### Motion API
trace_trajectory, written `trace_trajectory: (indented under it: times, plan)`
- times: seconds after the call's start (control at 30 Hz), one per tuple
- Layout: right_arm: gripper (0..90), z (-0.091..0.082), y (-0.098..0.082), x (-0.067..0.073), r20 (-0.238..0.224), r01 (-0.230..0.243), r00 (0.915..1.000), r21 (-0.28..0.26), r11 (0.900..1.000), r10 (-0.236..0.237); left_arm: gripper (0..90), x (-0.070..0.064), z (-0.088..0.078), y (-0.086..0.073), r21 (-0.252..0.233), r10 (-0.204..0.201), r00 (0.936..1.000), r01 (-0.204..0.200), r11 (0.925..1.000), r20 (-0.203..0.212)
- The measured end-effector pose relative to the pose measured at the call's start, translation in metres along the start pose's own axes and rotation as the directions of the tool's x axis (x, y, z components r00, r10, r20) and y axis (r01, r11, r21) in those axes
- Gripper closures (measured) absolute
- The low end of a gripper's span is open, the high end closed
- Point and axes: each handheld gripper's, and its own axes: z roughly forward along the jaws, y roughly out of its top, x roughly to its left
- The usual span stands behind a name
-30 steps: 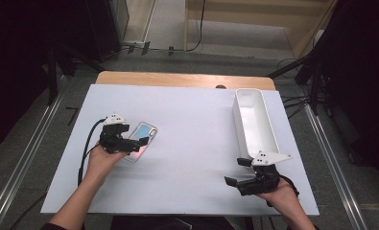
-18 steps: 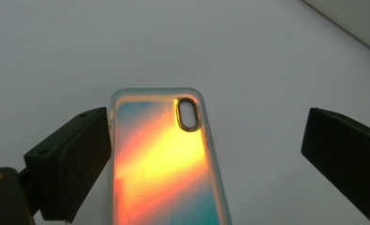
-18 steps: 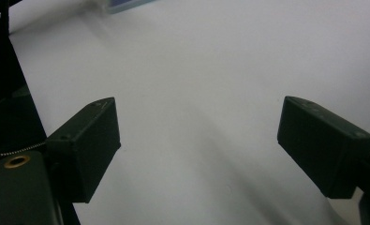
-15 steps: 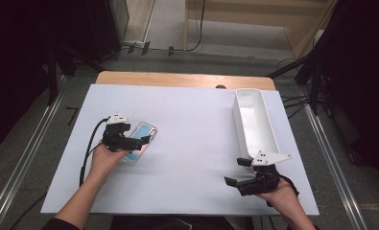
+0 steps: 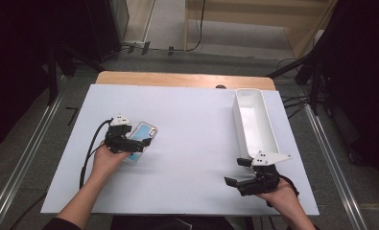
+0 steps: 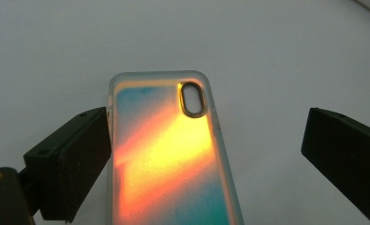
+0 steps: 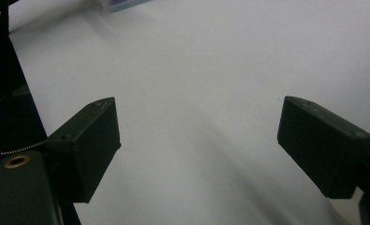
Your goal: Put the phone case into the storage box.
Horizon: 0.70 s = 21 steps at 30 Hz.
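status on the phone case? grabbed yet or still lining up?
Done: the left claw is placed around the phone case, which lies flat on the white table. In hand: nothing gripped; one jaw sits at the case's edge, the other stands well clear, so it is open. Left: closing, lifting, and probably carrying it to the white bin, which looks empty. The right claw sits open near that bin.

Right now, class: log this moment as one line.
left hand-held gripper: open, astride iridescent orange-teal phone case | right hand-held gripper: open, nothing between | long white plastic tray: empty
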Motion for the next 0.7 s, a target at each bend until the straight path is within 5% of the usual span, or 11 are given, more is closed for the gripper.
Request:
trace_trajectory:
  times: [0.2, 0.53, 0.7]
  plan:
    - [12.1, 0.000, 0.000, 0.000, 0.000, 0.000, 1.0000, 0.000, 1.000, 0.000, 1.6, -0.001, 0.005, -0.004, 0.013, 0.019, 0.9996, -0.019, 0.9997, -0.021]
    - [12.1, 0.000, 0.000, 0.000, -0.001, 0.001, 1.0000, 0.001, 1.000, -0.001, 1.6, 0.001, 0.013, -0.013, 0.021, -0.004, 0.9989, 0.005, 0.9998, -0.046]
    - [12.1, 0.000, 0.000, 0.001, -0.002, 0.004, 1.0000, 0.000, 1.000, -0.004, 1.5, 0.003, 0.017, -0.017, 0.046, 0.023, 0.9969, -0.020, 0.9987, -0.075]
